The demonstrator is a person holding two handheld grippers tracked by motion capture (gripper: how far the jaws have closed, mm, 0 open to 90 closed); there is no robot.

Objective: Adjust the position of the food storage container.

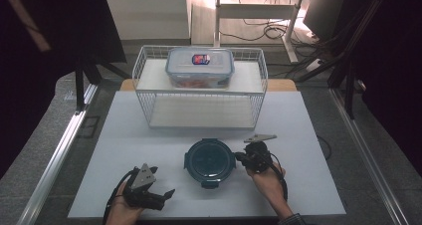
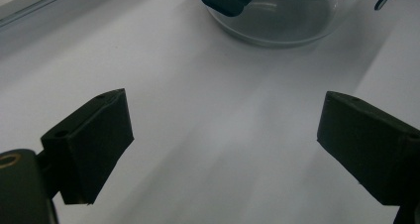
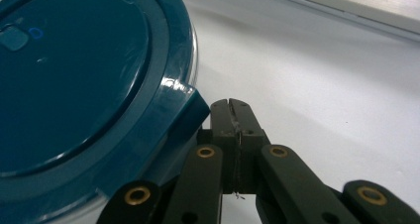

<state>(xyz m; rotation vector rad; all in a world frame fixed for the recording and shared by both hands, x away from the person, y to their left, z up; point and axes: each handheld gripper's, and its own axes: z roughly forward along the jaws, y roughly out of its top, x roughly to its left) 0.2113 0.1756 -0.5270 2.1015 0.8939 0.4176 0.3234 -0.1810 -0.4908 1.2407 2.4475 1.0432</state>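
One round bowl, glass, teal lid with clip tabs, on white board, front centre. Right gripper: jaws together, nothing between, tips just beside lid's right tab. Left gripper: jaws wide apart, empty, near bowl, front left. One wire basket behind bowl; one rectangular box on its top shelf. Grey floor around; cables at rear.

Round container: dark teal lid, clear glass bowl beneath. Table: plain white. Wire basket: white. Rectangular box in basket: clear, blue-grey lid, red-and-blue label, reddish contents. Left gripper, right gripper: black; brass-coloured rivets on right; grey plates on top.
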